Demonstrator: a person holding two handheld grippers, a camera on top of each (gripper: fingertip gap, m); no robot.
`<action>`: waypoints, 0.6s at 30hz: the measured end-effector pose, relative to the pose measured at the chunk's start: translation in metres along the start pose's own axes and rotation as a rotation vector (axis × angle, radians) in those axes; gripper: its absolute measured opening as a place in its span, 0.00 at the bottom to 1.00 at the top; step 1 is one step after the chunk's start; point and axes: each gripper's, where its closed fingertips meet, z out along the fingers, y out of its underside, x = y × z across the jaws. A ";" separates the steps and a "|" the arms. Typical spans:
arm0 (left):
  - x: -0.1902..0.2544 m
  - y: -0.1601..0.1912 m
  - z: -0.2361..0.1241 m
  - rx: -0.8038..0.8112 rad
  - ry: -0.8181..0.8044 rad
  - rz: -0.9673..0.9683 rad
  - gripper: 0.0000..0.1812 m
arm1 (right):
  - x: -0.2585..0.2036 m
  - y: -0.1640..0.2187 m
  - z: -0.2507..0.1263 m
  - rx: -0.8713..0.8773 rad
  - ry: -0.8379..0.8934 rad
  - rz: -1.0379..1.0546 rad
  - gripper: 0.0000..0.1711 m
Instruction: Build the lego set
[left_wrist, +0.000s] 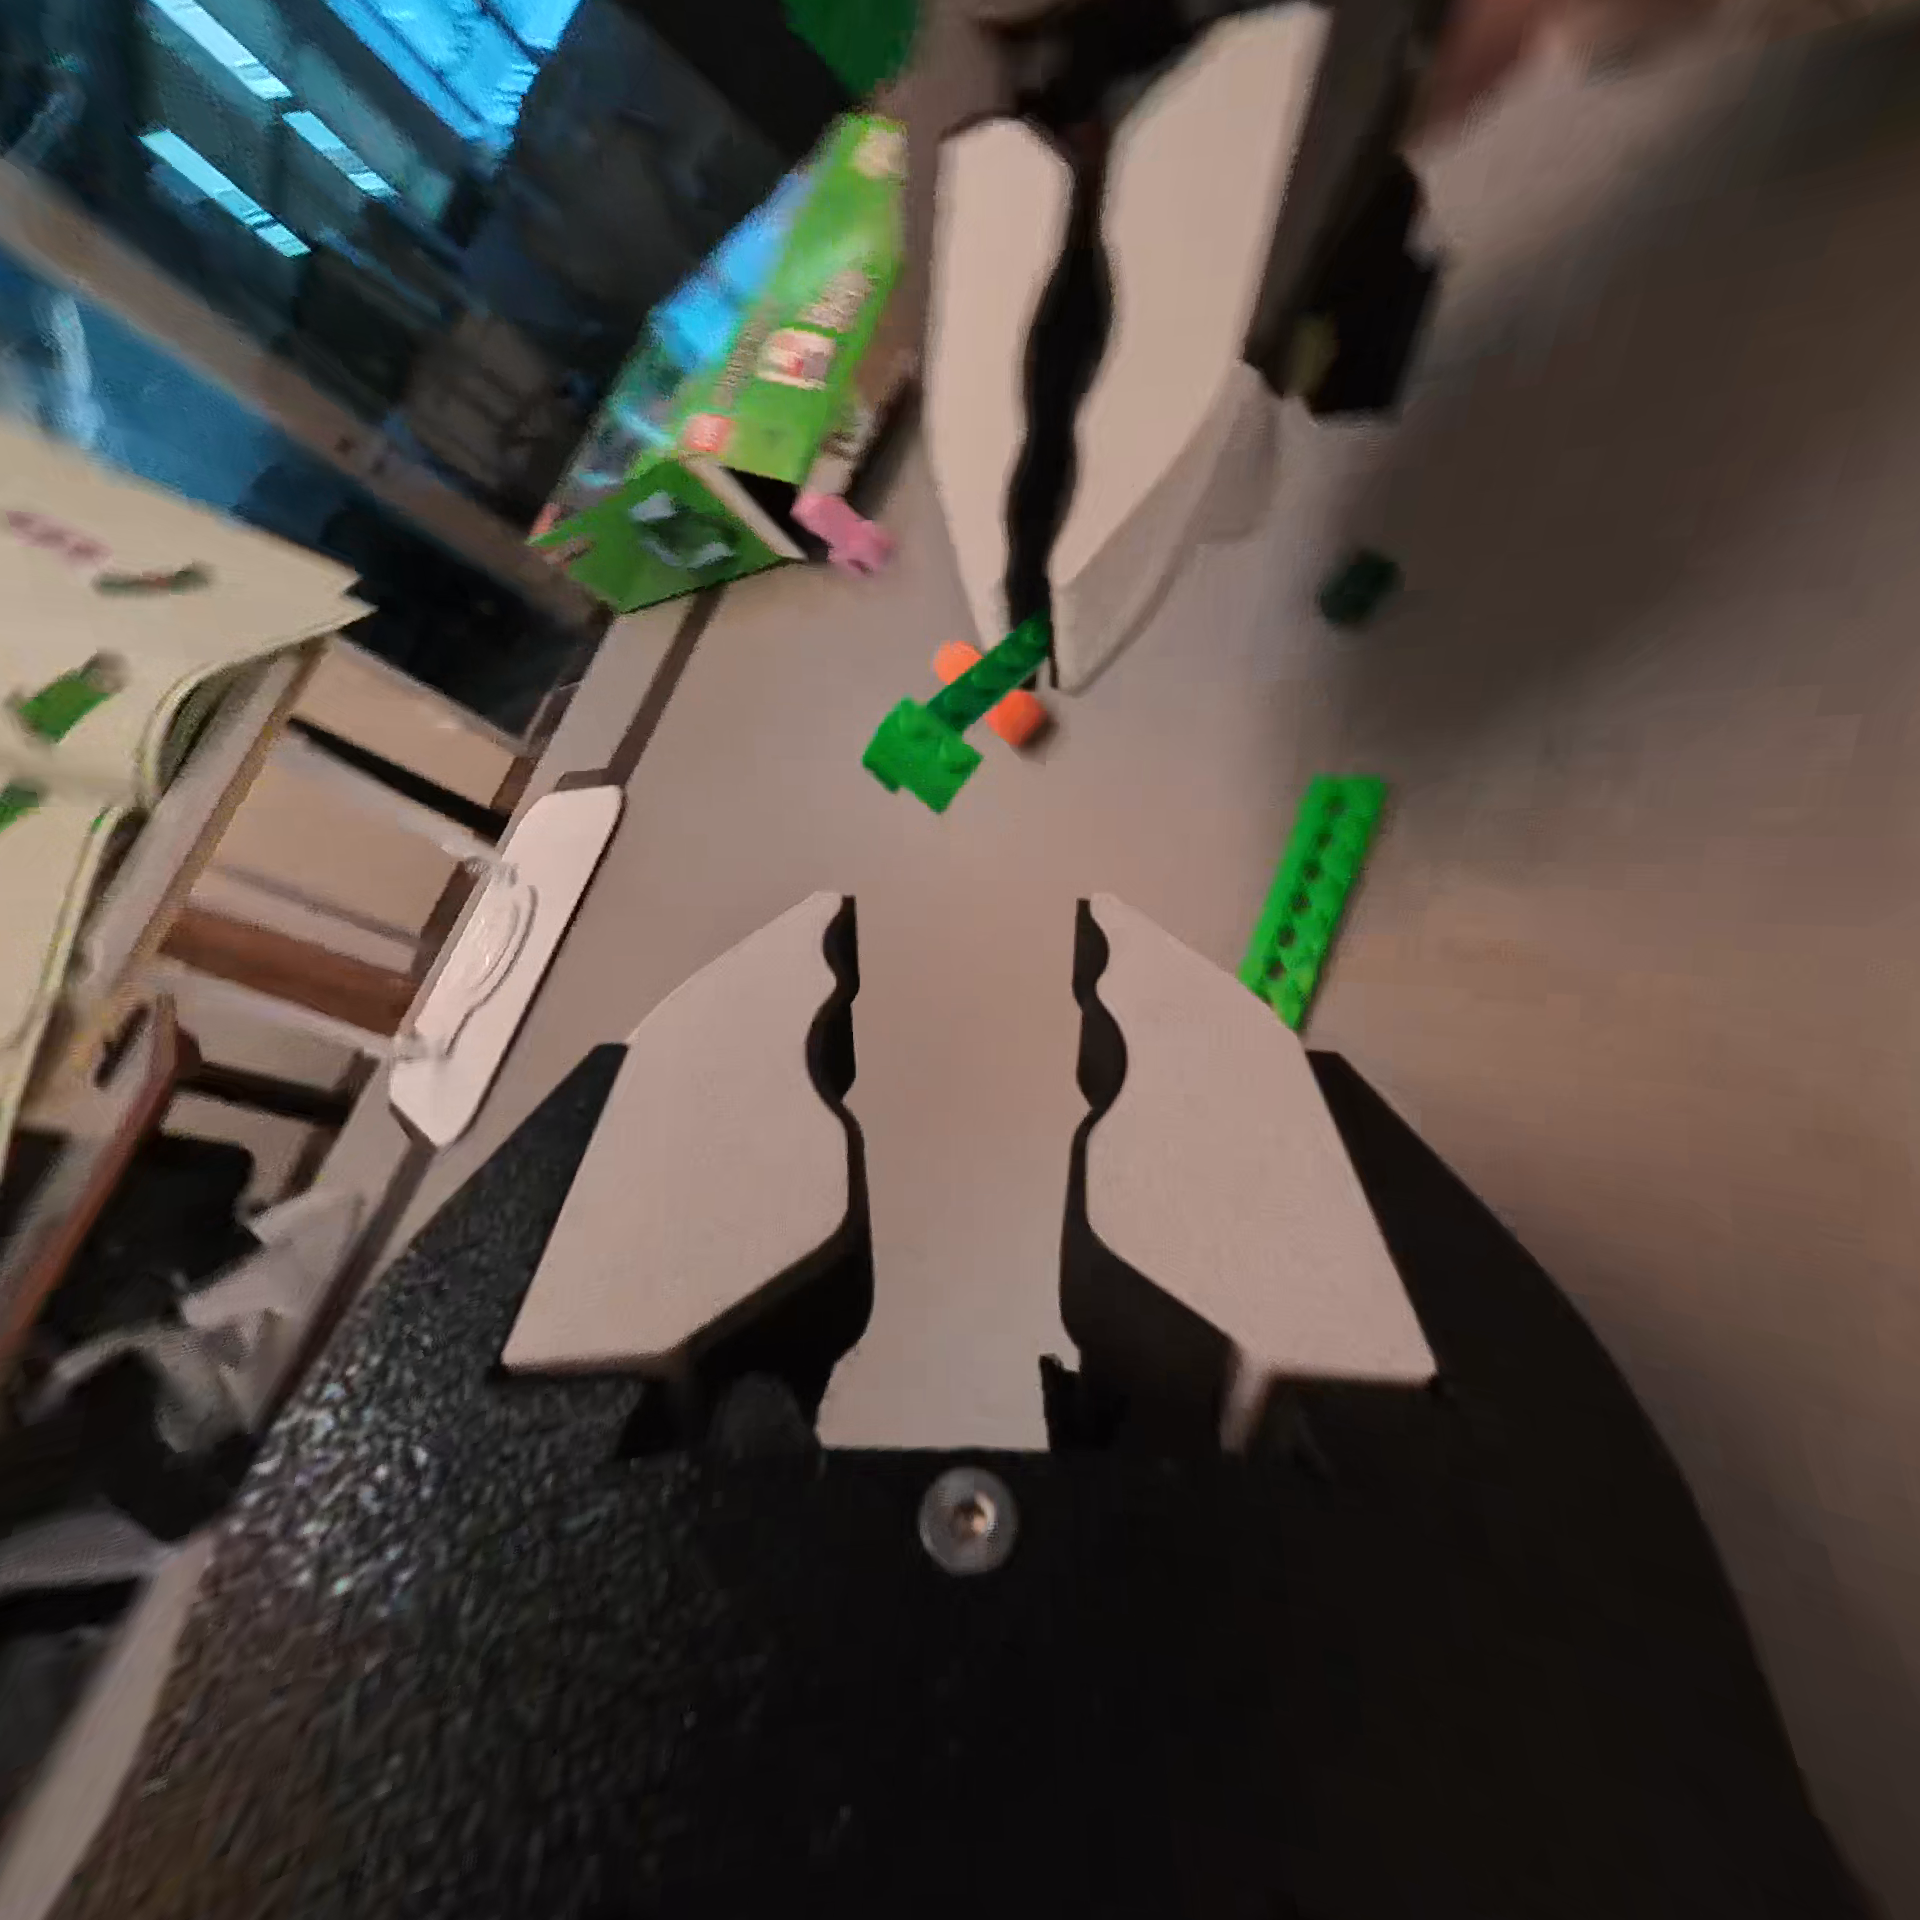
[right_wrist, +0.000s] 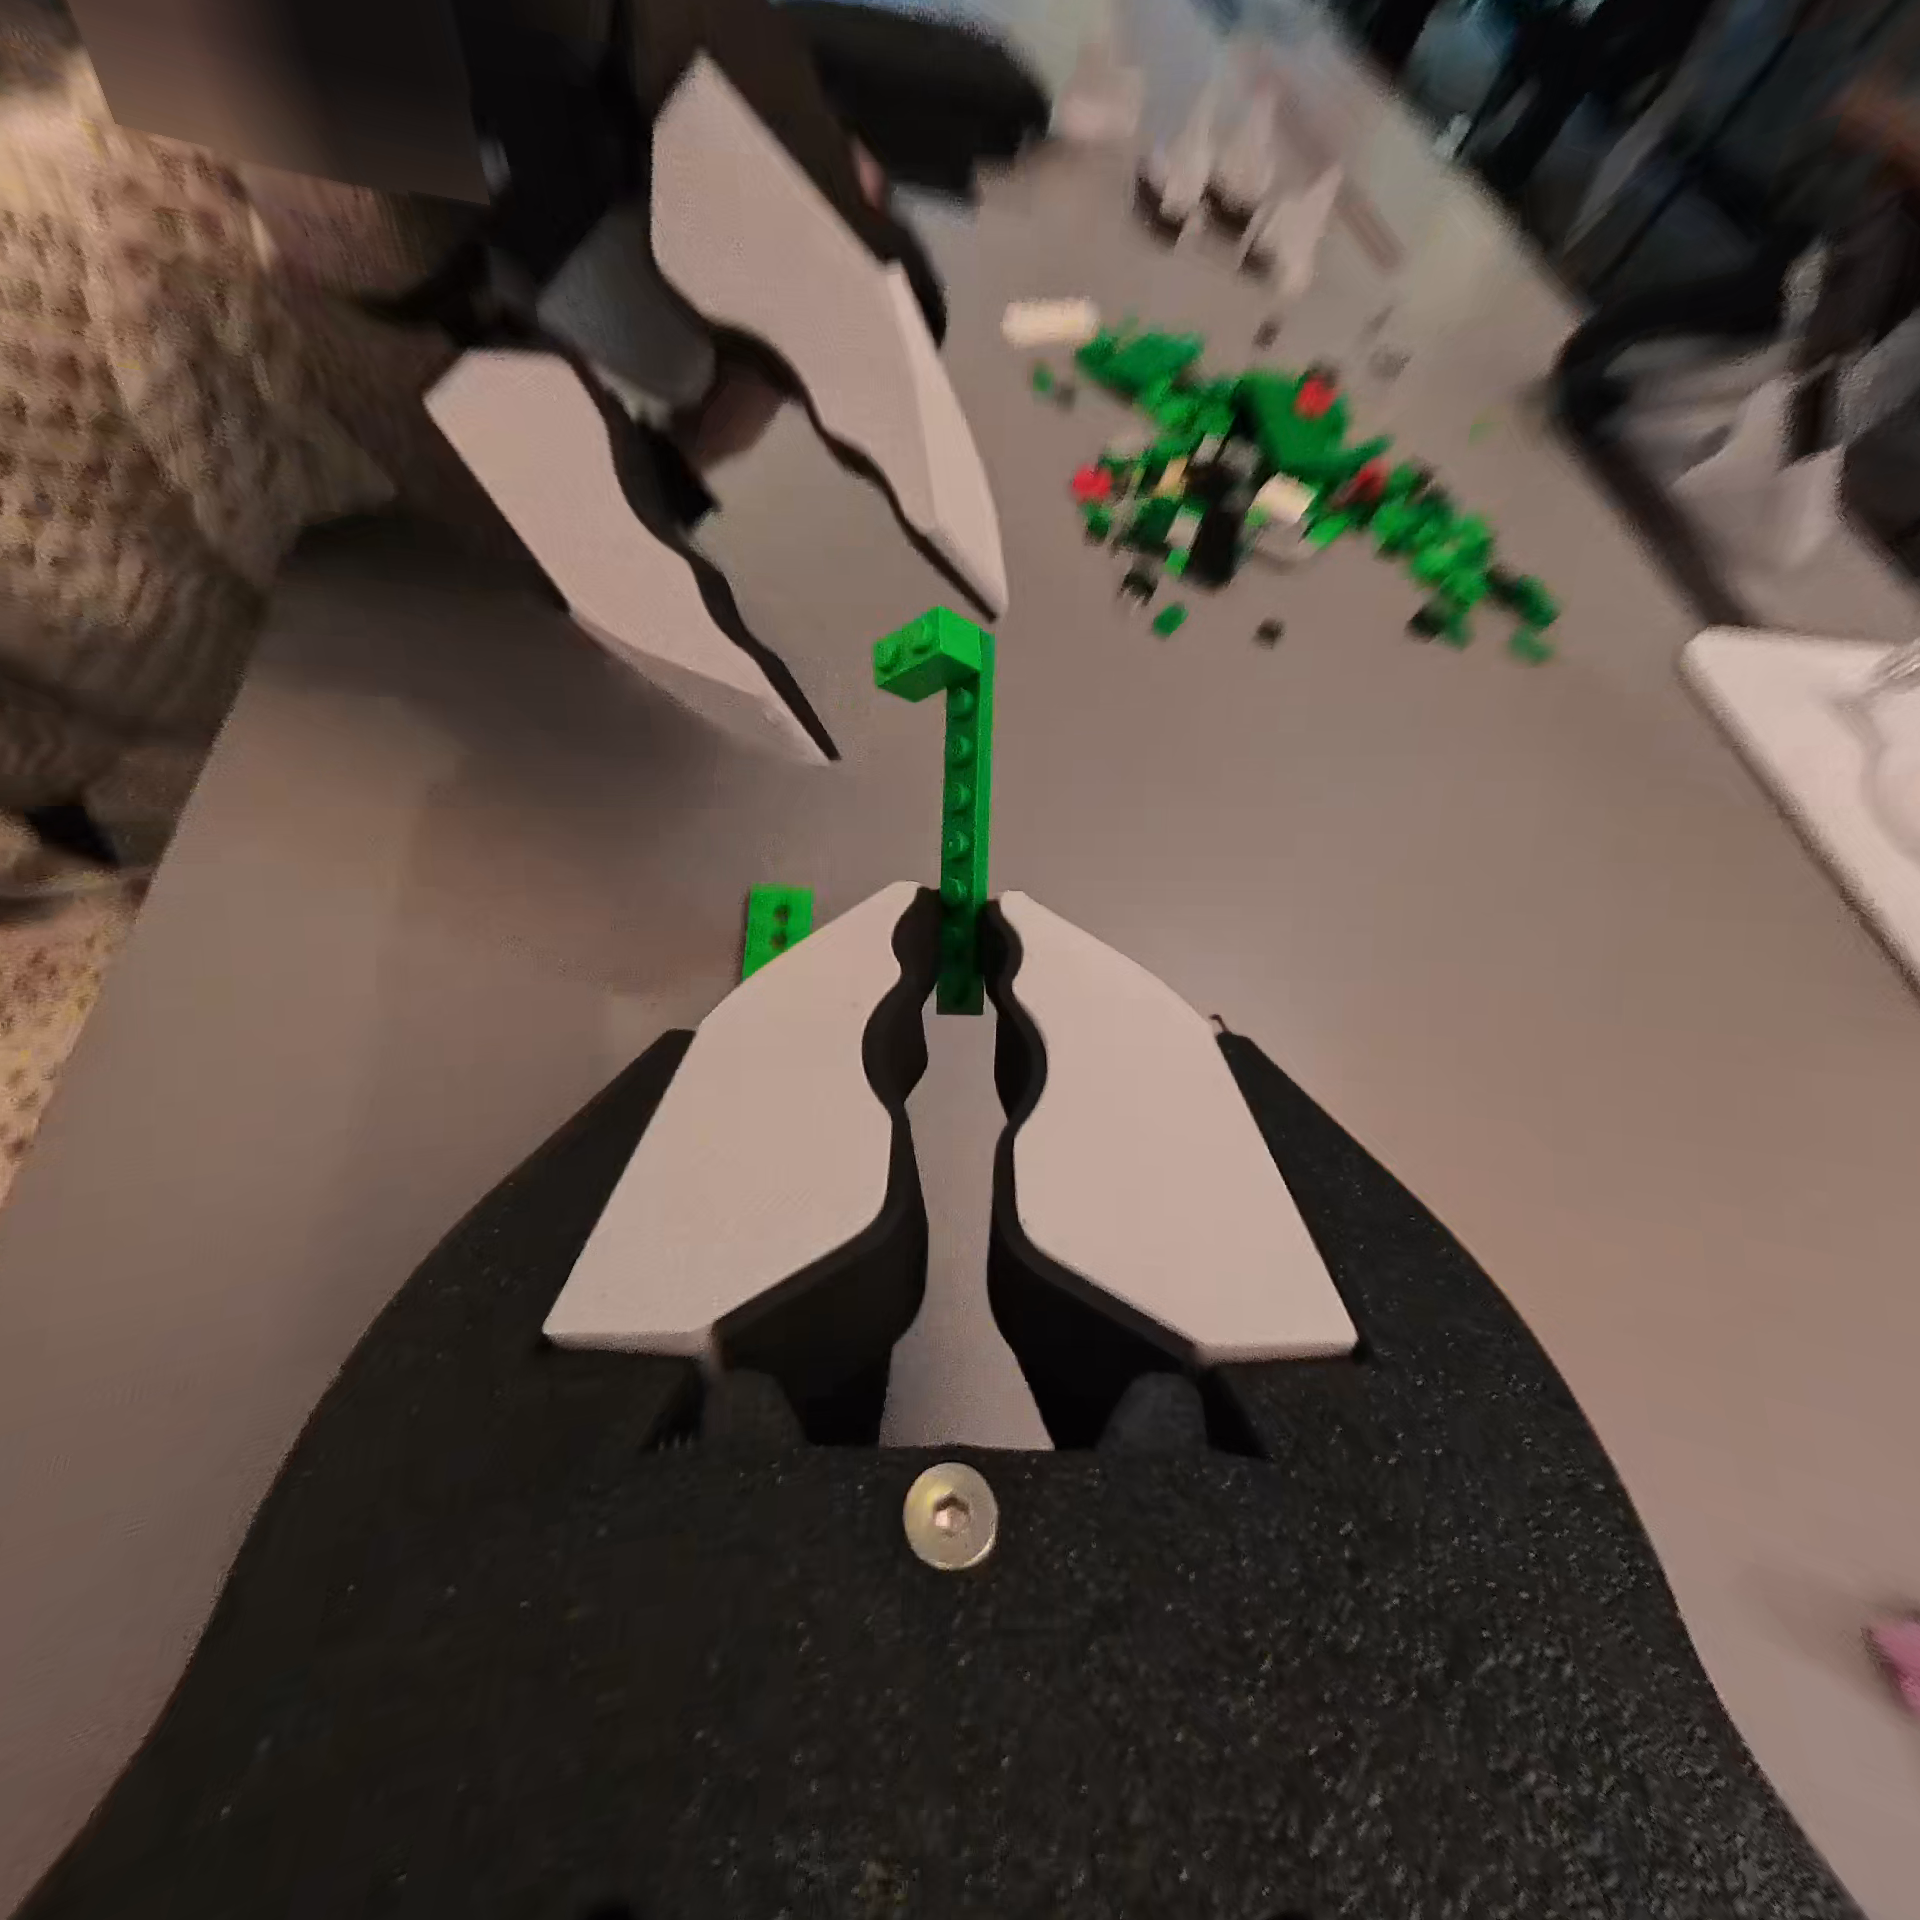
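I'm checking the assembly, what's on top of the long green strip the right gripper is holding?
A small green brick sits at the far end of the long green strip, sticking out sideways. The strip's near end is pinched in the right gripper, so its sides there are covered.

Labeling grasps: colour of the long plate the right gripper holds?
Green long plate, shut in the right gripper. Clearest in right wrist view.

Both grippers look alike — the left gripper (left_wrist: 966, 914) and right gripper (right_wrist: 961, 899) have pale grey jaws with wavy inner edges, grainy black bodies, one silver hex screw each.
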 end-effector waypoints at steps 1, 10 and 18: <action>-0.009 -0.003 -0.003 0.038 -0.047 -0.092 0.19 | 0.003 -0.012 -0.002 0.075 0.032 0.001 0.04; -0.029 -0.058 -0.018 0.641 0.096 -0.807 0.11 | -0.011 -0.073 -0.011 0.518 -0.075 0.170 0.04; -0.013 -0.082 -0.057 0.915 0.405 -0.796 0.18 | -0.053 -0.085 -0.012 0.581 -0.650 0.514 0.04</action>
